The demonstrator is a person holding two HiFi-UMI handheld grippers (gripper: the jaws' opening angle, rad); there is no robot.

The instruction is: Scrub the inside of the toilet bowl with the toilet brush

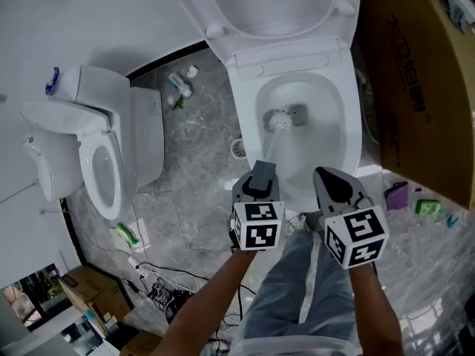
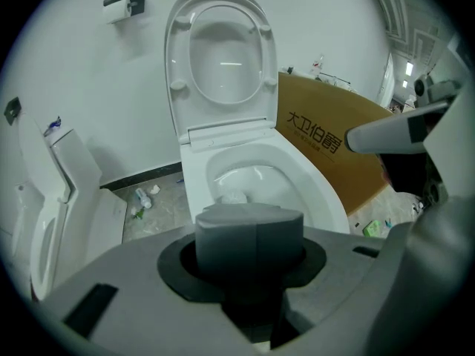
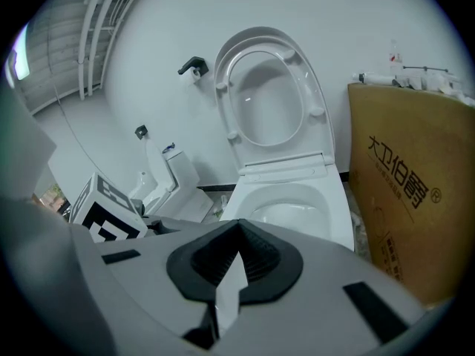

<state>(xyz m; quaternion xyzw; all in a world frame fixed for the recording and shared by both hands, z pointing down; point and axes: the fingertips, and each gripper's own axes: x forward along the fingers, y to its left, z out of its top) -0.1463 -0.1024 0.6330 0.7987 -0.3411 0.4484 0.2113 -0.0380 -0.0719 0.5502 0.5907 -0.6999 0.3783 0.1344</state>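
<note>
left tool (image 1: 260,178) clamped on toilet brush (image 1: 279,122) handle, angled down so bristles reach inside toilet bowl (image 1: 349,124) nr drain for scrubbing; right tool (image 1: 335,184) jaws together, empty, held clear.

A bare bathroom, used more as a workroom than a home. Two fixtures share it: a white ceramic toilet with raised lid (image 1: 245,117) at 12 o'clock and a second white toilet (image 1: 104,87) at 9 o'clock, both on the grey marble-patterned floor (image 1: 193,169). A black wall-mounted paper-roll holder (image 2: 122,6) hangs above. A large brown printed cardboard box (image 1: 423,87) leans at 2 o'clock; tangled black cables (image 1: 159,288) and small cardboard cartons (image 1: 93,291) lie at 7 o'clock.
</note>
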